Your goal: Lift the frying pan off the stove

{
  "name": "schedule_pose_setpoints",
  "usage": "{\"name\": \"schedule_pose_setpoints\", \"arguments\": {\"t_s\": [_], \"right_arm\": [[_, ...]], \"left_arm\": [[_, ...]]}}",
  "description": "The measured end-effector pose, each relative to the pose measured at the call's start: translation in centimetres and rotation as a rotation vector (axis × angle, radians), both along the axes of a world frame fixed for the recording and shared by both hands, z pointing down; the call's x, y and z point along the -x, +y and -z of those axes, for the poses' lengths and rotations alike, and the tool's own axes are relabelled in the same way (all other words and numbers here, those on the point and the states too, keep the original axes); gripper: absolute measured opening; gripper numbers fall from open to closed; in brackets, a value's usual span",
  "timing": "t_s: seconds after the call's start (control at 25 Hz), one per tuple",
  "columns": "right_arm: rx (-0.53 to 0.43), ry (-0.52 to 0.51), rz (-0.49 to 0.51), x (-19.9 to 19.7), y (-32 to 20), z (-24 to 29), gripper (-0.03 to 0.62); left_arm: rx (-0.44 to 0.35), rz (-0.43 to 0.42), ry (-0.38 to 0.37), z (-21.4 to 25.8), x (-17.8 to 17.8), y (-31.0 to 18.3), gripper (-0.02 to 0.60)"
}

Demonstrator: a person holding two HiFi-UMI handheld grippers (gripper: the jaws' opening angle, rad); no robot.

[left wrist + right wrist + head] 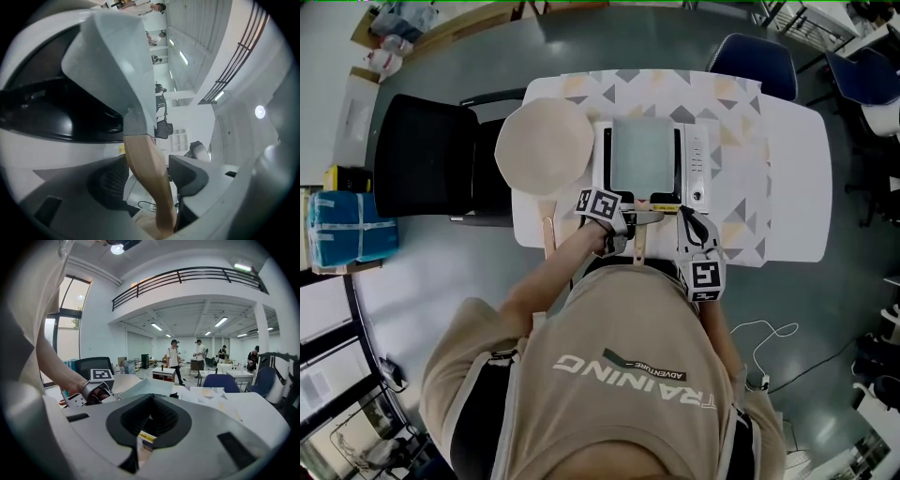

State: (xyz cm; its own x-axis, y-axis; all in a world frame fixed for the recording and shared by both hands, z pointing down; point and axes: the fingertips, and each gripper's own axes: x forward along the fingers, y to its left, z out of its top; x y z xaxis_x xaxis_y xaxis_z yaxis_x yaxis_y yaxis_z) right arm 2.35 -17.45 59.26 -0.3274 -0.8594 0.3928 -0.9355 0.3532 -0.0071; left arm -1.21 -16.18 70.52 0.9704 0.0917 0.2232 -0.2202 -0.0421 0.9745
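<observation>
Pan (pixel 644 155) on stove (pixel 697 164); left hand-held gripper (pixel 152 172) released around handle (pixel 140 150); right hand-held gripper (pixel 150 404) clenched.

The white table (pixel 797 178) carries a cloth (pixel 736 122) patterned in grey, beige and white triangles. The stove (pixel 697 164) is white with black side strips and a yellow label at its near edge. The pan (pixel 644 155) is pale grey-green, its handle (pixel 642 242) light wood. The round pan (pixel 545 145) at the table's left edge is cream. The left gripper (pixel 630 225) and right gripper (pixel 686 217) bear black-and-white square markers. A black chair (pixel 422 155) stands left, a blue chair (pixel 755 61) at the far edge.
</observation>
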Motion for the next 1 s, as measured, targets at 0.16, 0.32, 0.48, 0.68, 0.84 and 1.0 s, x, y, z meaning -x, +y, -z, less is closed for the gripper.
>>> {"name": "schedule_pose_setpoints", "arguments": {"t_s": [0.16,0.32,0.48,0.68,0.84,1.0], "right_arm": [[0.010,-0.007,-0.009,-0.5,0.6,-0.1,-0.001],[0.018,-0.008,-0.017,-1.4,1.1,-0.4,0.000],[0.023,-0.006,-0.009,-1.9,1.4,-0.5,-0.002],[0.018,-0.006,0.017,-1.9,1.3,-0.5,0.000],[0.016,-0.005,0.038,-2.0,1.1,-0.5,-0.001],[0.010,-0.013,0.055,-1.8,0.6,-0.3,0.000]], "left_arm": [[0.008,-0.016,0.014,0.1,-1.3,-0.1,0.243],[-0.004,-0.024,0.014,0.1,-2.1,-0.1,0.117],[0.007,0.000,0.033,0.1,-2.2,-0.2,0.097],[0.013,0.016,0.036,0.1,-2.1,-0.3,0.087],[0.011,0.023,0.031,0.1,-2.2,-0.3,0.084],[0.010,0.027,0.028,0.3,-2.0,-0.3,0.084]]}}
